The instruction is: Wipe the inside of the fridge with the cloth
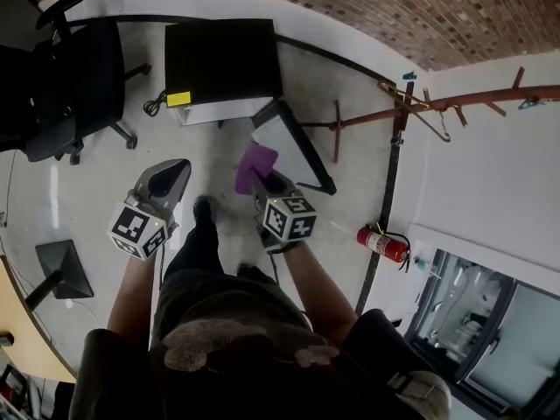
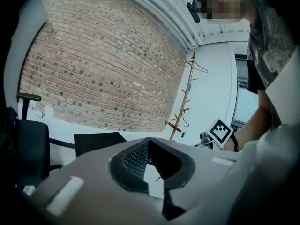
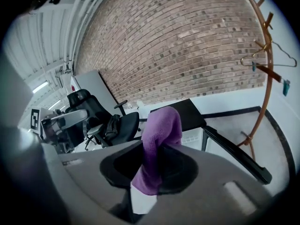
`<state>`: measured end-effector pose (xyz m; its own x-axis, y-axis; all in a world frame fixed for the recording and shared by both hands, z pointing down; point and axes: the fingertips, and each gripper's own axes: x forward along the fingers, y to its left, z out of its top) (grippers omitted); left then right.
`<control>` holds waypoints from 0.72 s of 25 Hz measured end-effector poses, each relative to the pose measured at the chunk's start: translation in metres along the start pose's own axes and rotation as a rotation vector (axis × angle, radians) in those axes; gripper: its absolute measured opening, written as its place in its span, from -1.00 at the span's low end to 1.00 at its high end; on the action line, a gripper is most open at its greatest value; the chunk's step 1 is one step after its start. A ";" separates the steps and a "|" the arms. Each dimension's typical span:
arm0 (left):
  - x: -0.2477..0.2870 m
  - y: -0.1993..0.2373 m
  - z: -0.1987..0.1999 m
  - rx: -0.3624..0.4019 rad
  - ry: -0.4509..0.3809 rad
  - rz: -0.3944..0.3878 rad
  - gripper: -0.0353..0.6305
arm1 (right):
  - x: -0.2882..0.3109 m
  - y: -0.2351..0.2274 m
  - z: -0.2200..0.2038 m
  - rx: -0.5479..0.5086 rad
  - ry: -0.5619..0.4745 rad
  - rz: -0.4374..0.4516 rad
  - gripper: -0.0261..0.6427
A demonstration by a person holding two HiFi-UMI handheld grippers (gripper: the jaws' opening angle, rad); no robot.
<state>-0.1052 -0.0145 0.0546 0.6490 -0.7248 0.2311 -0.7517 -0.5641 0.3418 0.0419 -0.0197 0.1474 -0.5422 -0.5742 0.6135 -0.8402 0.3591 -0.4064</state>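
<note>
A small black fridge (image 1: 223,59) stands on the floor ahead of me, its door (image 1: 297,151) swung open to the right and the pale interior edge (image 1: 219,110) showing. My right gripper (image 1: 262,185) is held above the floor in front of the open door, shut on a purple cloth (image 1: 254,166). In the right gripper view the cloth (image 3: 161,125) sticks up from between the jaws, with the fridge (image 3: 187,112) beyond. My left gripper (image 1: 168,178) hangs to the left, jaws together with nothing in them; in its own view the gripper (image 2: 149,142) faces the fridge (image 2: 96,142).
A black office chair (image 1: 70,86) stands at the left. A wooden coat rack (image 1: 411,112) and a red fire extinguisher (image 1: 383,243) are at the right wall. A dark flat stand (image 1: 61,268) lies on the floor at lower left. A brick wall (image 1: 350,7) runs behind.
</note>
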 end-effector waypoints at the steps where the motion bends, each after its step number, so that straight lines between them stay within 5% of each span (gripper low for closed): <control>1: 0.005 0.010 -0.001 -0.006 0.008 -0.002 -0.84 | 0.012 0.001 0.002 0.005 0.010 -0.003 -0.70; 10: 0.049 0.065 -0.027 -0.057 0.048 0.010 -0.84 | 0.089 -0.001 0.016 0.043 0.019 0.026 -0.70; 18: 0.075 0.081 -0.089 -0.069 0.018 0.099 -0.84 | 0.139 -0.041 -0.030 0.019 0.080 0.107 -0.70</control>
<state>-0.1065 -0.0795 0.1804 0.5746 -0.7679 0.2831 -0.8027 -0.4612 0.3782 0.0007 -0.0919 0.2700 -0.6284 -0.4725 0.6179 -0.7777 0.4009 -0.4843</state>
